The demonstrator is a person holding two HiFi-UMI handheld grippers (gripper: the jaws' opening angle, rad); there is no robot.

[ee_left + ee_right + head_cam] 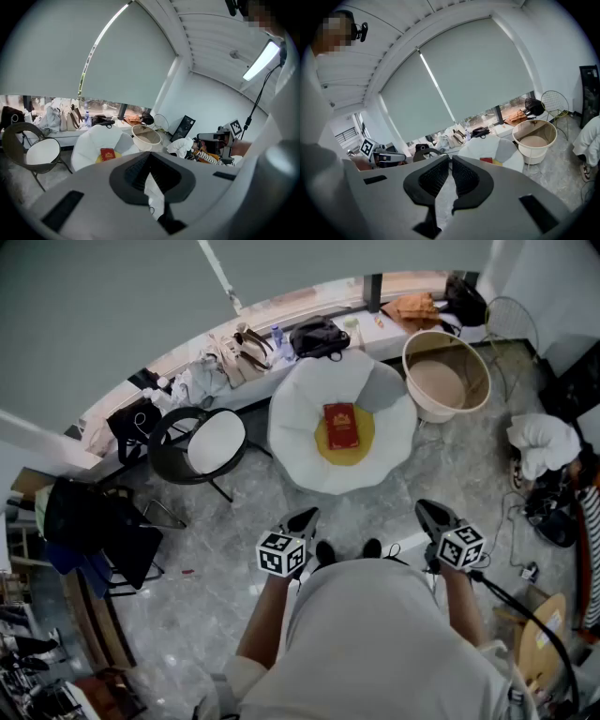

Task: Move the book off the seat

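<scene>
A red book [341, 426] lies flat on a yellow cushion [361, 448] in the middle of a white petal-shaped seat [300, 418]. It also shows small in the left gripper view, as the book [107, 154], and in the right gripper view, where only an edge of the book [486, 160] is seen. Both grippers are held low in front of the person, well short of the seat. My left gripper [306, 517] is shut and empty. My right gripper [424, 510] is also shut, with nothing between its jaws.
A beige round tub [446, 376] stands right of the seat. A black chair with a white pad [202, 444] stands to its left. Bags crowd the window ledge [281, 334]. A white cloth bundle [542, 443] and cables lie at the right; dark chairs [94, 521] at the left.
</scene>
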